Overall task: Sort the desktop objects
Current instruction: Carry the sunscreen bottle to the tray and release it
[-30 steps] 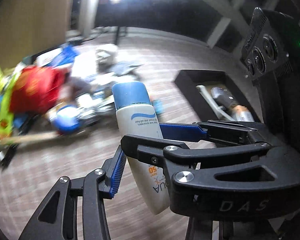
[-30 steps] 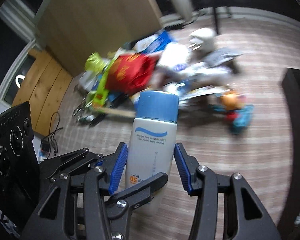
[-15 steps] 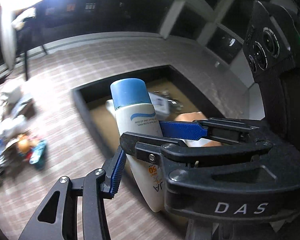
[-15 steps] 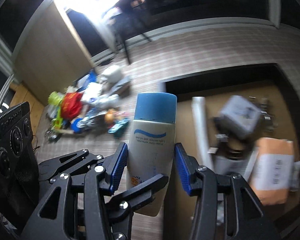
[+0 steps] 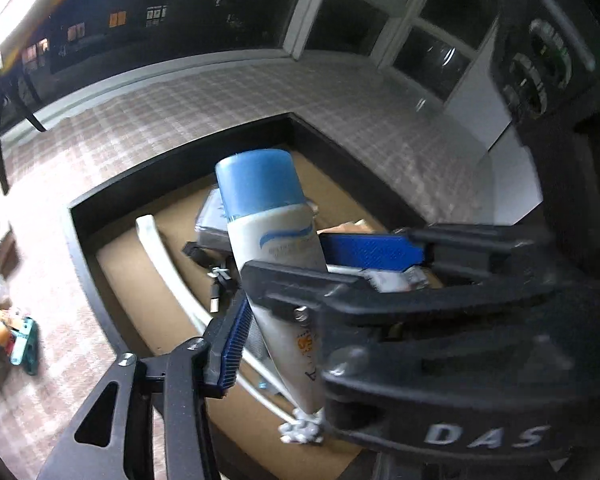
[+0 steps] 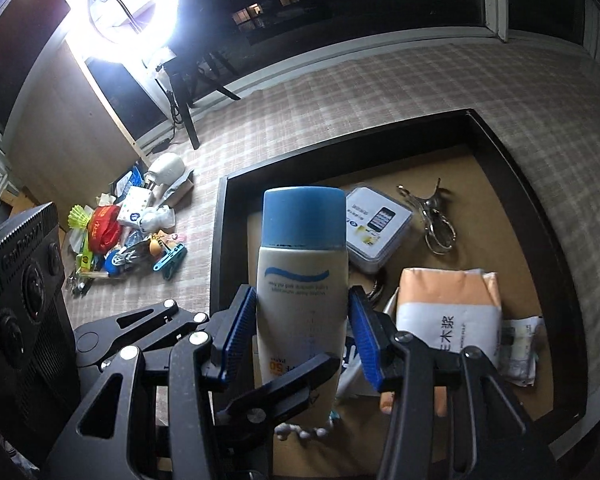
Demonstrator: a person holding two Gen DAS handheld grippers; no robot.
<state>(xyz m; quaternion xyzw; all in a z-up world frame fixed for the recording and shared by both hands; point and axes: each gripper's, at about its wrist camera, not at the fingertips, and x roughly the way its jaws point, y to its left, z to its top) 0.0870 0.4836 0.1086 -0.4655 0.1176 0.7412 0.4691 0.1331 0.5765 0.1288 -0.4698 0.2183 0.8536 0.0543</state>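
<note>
sunscreen bottle (image 6: 302, 280), blue cap up, held over the black tray (image 6: 540, 216). the right gripper (image 6: 303, 332) pinches the bottle's body between its blue pads (image 6: 238, 328). the left gripper (image 5: 300, 292) has the same bottle between its fingers, and its jaws are opening; the near pad (image 5: 234, 344) appears to stand just off the bottle (contact at the far pad cannot be told).

risk: with one grip easing, the bottle hangs on the right pads alone; a smooth, tapered body could slip or tip and land on the small box (image 6: 378, 228) or the tissue pack (image 6: 448, 308) below rather than on bare tray floor.

views: only the right wrist shows the unsorted pile (image 6: 128, 232) on the checked cloth, the ring light and the metal clip (image 6: 436, 216); only the left wrist shows the white strip (image 5: 160, 248) and the cable plug (image 5: 216, 300) in the tray.
</note>
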